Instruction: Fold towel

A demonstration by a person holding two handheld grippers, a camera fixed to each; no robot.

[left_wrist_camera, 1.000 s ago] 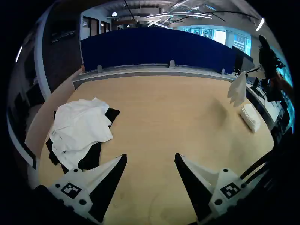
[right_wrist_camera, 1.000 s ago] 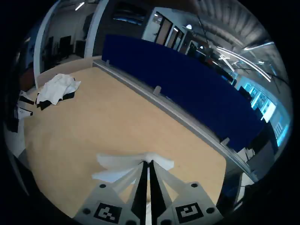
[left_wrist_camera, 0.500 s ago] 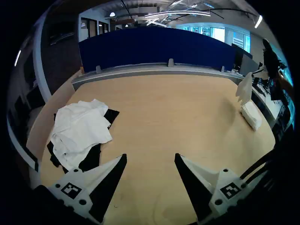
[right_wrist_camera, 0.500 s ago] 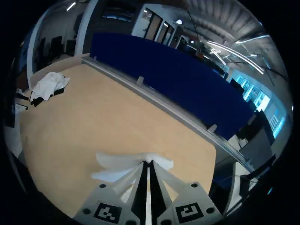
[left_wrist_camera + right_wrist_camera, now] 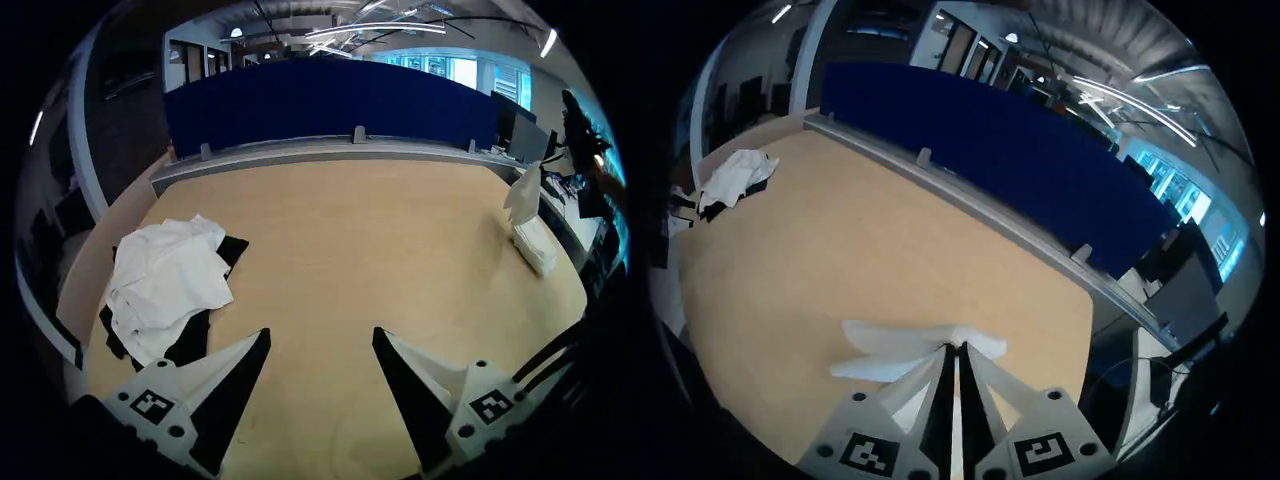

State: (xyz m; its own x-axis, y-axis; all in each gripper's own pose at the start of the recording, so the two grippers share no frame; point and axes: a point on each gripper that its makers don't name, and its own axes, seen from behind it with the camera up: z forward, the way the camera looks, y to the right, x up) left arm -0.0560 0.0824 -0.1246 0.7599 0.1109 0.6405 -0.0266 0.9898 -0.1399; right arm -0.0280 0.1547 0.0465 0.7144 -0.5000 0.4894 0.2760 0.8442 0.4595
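a: where's the towel (image 5: 888,340)?
b: pinched in the right gripper (image 5: 958,352), both fingers closed tight on it, lifted off the table (image 5: 360,232) by a folded stack (image 5: 536,244).
a: left gripper (image 5: 320,344)?
b: spread wide, holding nothing. a cloth pile (image 5: 168,280) lies at far left.

The right tongs (image 5: 958,349), gripping the white towel (image 5: 524,194), have carried it rightward until it hangs just above the folded stack (image 5: 534,244) at the counter (image 5: 360,224) edge.
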